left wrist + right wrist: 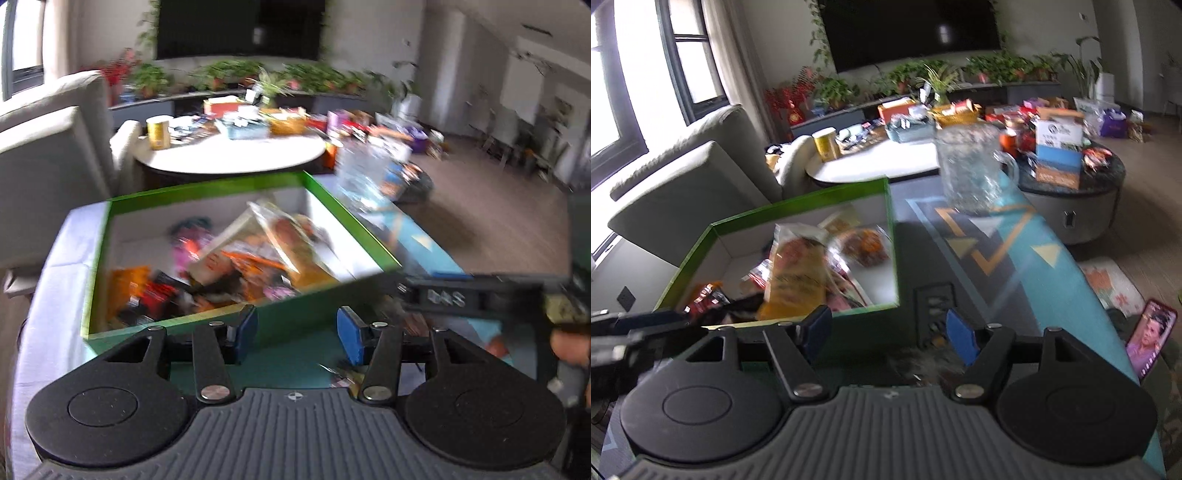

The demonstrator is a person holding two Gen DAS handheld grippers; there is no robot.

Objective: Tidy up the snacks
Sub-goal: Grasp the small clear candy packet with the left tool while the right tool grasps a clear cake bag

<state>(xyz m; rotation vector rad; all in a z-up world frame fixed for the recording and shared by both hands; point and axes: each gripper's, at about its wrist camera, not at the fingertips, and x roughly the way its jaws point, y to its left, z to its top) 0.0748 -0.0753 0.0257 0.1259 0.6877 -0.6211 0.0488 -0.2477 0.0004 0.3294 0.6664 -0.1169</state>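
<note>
A green box [280,321] with a white inside holds several snack packets [236,266]; it stands on a patterned cloth. It also shows in the right wrist view [801,205], with an orange-yellow packet [798,280] on top of the pile. My left gripper [297,332] is open and empty, just in front of the box's near wall. My right gripper [886,332] is open and empty, at the box's near right corner. The right gripper's body [472,295] shows at the right of the left wrist view. Both views are blurred.
A clear glass mug [975,173] stands on the cloth behind the box. A phone [1150,339] leans at the right edge. A round white table [879,158] with a yellow can [825,144] and more snacks lies beyond. A grey sofa [683,192] is at left.
</note>
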